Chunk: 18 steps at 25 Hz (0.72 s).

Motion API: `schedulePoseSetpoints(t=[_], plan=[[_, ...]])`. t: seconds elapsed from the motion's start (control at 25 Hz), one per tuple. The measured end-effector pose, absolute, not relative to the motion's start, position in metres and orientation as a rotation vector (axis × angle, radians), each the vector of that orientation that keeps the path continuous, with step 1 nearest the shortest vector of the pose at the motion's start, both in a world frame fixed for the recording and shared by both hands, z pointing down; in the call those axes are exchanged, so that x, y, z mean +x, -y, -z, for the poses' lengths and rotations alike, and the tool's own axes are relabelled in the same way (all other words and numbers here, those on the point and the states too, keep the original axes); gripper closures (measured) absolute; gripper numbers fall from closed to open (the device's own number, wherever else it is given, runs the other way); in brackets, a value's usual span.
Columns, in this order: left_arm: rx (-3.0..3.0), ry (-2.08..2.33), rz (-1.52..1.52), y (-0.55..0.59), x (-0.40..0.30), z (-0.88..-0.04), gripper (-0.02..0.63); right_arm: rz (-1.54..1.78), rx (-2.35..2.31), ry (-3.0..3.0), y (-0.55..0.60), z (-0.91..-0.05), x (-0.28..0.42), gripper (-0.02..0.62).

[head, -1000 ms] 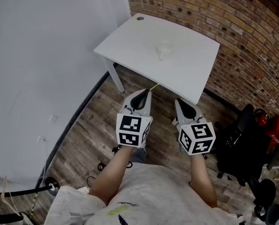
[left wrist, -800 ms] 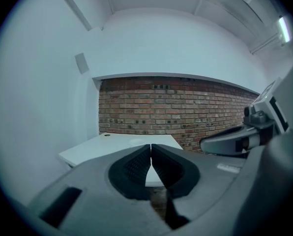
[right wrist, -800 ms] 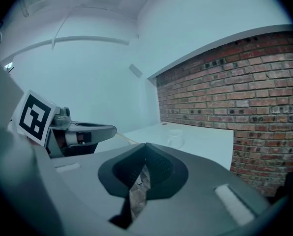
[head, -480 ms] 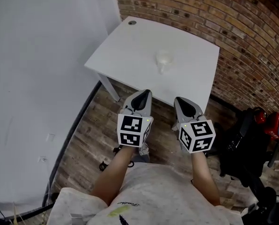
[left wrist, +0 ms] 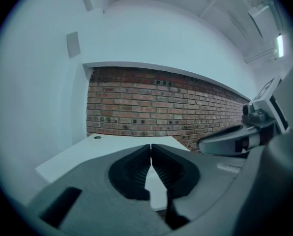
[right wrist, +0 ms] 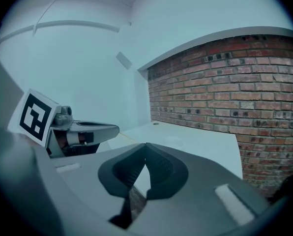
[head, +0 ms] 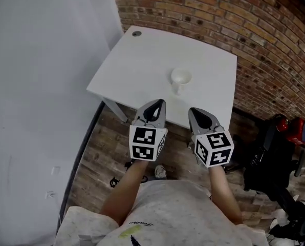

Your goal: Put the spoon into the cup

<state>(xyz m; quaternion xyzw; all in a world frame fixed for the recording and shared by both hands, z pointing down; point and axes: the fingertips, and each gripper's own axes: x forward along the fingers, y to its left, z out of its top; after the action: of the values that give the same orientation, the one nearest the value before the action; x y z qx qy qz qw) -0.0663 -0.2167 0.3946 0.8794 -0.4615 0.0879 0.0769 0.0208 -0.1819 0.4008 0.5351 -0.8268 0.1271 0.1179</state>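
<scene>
A small white cup (head: 181, 77) stands on the white table (head: 142, 65), toward its near right part. A short white piece (head: 177, 89) lies against the cup's near side; it is too small to tell whether it is the spoon. My left gripper (head: 157, 103) and right gripper (head: 193, 110) hang side by side over the floor, just short of the table's near edge. Both are shut with nothing between the fingers. In the left gripper view the left gripper (left wrist: 150, 145) has its jaws touching. In the right gripper view the right gripper (right wrist: 145, 144) points at the faint cup (right wrist: 174, 140).
A brick wall (head: 234, 19) runs behind and right of the table; a plain white wall (head: 40, 86) stands at the left. A cable hole (head: 136, 34) marks the table's far corner. Black and red gear (head: 275, 147) sits on the wood floor (head: 106, 152) at the right.
The table and cup have come nearer and slid down in the head view as I approach. Both grippers have stayed shut, side by side.
</scene>
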Motion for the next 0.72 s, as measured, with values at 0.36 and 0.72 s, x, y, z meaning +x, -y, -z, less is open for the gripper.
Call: schedulePoseSetpoints(t=[0.36, 0.72], plan=[[2.706, 1.316, -0.288, 0.259, -0.061, -0.392, 0.601, -0.366, 1.633, 2.384, 0.211, -0.400, 0.020, 0.586], [2.724, 1.276, -0.328, 0.300, -0.037, -0.408, 0.601, -0.357, 1.658, 2.376, 0.250, -0.407, 0.036, 0.586]])
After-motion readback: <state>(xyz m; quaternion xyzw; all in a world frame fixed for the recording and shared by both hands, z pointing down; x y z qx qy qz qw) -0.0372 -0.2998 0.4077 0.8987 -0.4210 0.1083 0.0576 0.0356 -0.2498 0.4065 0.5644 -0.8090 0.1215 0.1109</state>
